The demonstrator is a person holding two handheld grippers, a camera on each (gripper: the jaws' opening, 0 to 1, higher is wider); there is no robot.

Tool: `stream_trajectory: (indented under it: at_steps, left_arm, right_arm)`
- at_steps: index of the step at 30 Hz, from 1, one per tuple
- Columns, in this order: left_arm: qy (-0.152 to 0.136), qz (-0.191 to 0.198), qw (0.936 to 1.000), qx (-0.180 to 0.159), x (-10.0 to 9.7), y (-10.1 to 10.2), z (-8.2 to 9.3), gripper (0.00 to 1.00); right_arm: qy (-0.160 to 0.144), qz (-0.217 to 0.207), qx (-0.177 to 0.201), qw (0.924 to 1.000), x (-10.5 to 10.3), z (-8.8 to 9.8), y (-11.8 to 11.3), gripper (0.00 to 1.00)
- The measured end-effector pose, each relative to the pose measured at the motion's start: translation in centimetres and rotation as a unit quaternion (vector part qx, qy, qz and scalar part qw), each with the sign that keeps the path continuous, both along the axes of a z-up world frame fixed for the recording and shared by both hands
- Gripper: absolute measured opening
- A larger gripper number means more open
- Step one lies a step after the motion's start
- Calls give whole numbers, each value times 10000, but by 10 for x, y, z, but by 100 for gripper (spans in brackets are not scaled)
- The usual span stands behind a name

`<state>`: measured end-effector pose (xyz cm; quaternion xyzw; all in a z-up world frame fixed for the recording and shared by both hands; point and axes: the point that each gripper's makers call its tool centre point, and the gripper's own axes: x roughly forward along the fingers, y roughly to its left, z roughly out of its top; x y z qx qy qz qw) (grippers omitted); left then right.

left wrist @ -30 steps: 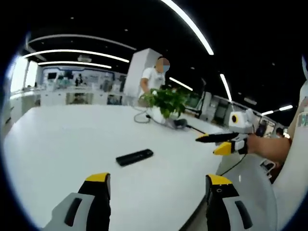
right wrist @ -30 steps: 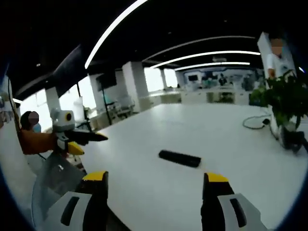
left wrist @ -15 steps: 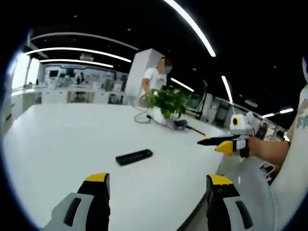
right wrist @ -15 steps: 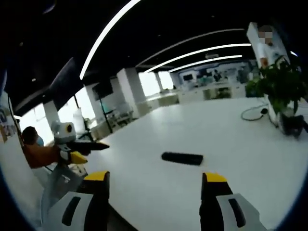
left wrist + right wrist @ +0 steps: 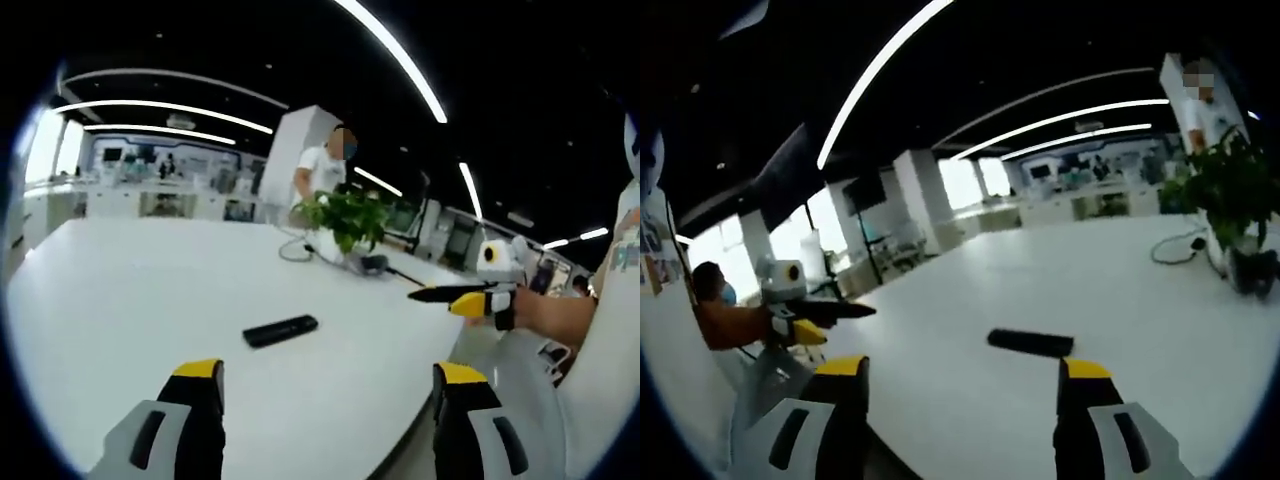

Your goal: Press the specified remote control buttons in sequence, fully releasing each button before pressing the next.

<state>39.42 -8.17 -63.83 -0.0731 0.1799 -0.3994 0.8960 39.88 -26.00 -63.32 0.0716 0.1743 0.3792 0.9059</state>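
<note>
Remote (image 5: 280,330) lying on surface (image 5: 120,290), untouched; both hand-held grippers, left (image 5: 320,400) and right (image 5: 960,395), held apart-jawed short of remote; approach step judged in hand, first press pending.

remote (image 5: 280,330) on table (image 5: 120,290) | plant (image 5: 345,215) behind remote

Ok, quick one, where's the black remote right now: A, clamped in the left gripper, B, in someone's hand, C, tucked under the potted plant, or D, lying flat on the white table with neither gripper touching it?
D: the remote lies flat on the white table, well ahead of both open grippers.
</note>
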Motion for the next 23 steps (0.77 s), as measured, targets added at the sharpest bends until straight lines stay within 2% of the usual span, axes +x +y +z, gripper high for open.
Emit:
stream_trajectory:
  at_steps: [4,6,13,18,23]
  left_arm:
    - [-107,-6,9999,-55,-2,1,5,88]
    - [-152,-57,9999,21,-3,0,4,88]
    - [-133,-176,9996,151,-6,1,-1,88]
    - [-147,-203,9995,188,-6,5,-1,88]
    - [-280,-346,9974,559,-8,8,-9,88]
  right_arm:
    - [-116,30,-14,9999,-1,3,0,74]
    - [-235,54,-227,9995,-1,1,-1,73]
    - [-185,221,-365,9989,-5,-4,3,71]
    - [-283,418,-825,9953,-8,-12,5,69]
    - [-477,575,-1184,9901,-8,-13,9,70]
